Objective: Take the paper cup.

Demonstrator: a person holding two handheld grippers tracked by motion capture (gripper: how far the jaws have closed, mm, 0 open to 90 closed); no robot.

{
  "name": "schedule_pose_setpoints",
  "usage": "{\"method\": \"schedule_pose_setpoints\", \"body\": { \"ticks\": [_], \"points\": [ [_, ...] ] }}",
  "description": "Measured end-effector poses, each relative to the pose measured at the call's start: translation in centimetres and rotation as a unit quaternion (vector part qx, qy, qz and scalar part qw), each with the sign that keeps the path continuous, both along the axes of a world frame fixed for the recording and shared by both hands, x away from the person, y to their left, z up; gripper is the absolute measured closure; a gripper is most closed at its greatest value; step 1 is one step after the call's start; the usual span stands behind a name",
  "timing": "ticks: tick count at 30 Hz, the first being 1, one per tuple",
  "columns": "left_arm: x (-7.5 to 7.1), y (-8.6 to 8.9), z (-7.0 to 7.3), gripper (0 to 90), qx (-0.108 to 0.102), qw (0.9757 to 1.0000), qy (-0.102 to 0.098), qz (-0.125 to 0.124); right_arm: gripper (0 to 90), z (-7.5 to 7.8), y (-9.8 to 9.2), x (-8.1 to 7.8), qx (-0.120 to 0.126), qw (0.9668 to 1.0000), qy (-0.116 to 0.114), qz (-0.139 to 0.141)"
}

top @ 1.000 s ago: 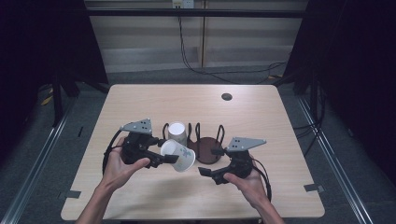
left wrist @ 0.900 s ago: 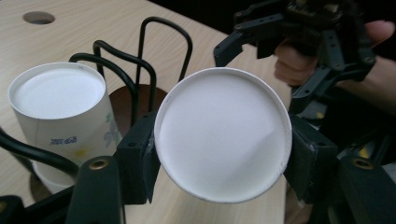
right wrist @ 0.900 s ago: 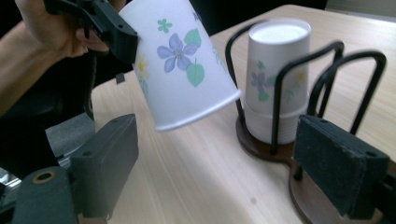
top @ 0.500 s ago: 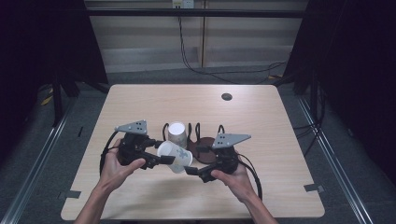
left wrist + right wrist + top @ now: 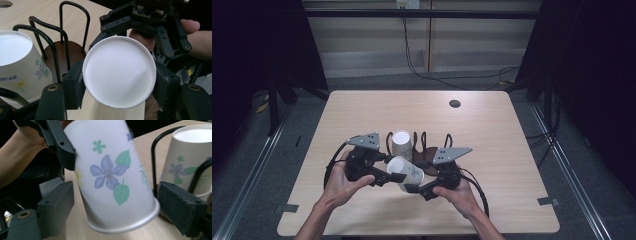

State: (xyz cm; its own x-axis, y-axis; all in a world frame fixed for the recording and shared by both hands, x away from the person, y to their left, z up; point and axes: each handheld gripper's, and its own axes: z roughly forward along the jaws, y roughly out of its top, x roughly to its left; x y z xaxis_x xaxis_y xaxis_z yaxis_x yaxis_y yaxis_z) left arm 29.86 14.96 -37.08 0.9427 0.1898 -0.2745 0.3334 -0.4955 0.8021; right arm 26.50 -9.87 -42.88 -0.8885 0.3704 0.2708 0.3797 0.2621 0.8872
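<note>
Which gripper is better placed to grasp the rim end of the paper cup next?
Right. The right gripper has open jaws either side of the paper cup at its rim end. The left gripper is shut on its base end.

Wooden table (image 5: 512,150), round hole (image 5: 455,104) (far side), dark floor (image 5: 592,150)

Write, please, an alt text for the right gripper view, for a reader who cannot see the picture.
A white paper cup with flowers hangs tilted between the open right tongs, held near its base by the left tongs. Behind it, a second flowered cup stands upside down in a black wire rack on the wooden table.
</note>
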Motion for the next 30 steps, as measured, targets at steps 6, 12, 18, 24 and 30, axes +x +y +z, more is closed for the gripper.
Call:
{"method": "schedule_pose_setpoints", "body": {
  "ticks": [6,12,18,24,30],
  "points": [
    [-0.18,-0.29,0.02,36.8,-0.001,0.9999,0.008,-0.008,16.6,-0.63,0.62,-0.21,0.0,0.9999,-0.01,0.01],
    [-0.02,-0.15,0.02,36.7,-0.01,0.9997,0.018,-0.011,19.9,-0.52,0.62,-0.38,0.005,0.9995,-0.029,0.011],
    [0.39,0.19,-0.18,36.5,-0.019,0.9993,0.028,-0.013,22.4,-0.41,0.46,-0.39,0.005,0.9993,-0.035,0.011],
    [0.42,0.17,-0.45,35.1,-0.024,0.9992,0.032,-0.004,24.5,-0.34,0.09,-0.27,0.007,0.9995,-0.031,0.008],
    [0.26,0.11,-0.07,32.3,-0.027,0.9994,0.018,0.014,25.4,-0.27,-0.12,-0.2,0.012,0.9996,-0.024,0.007]
  ]
}}
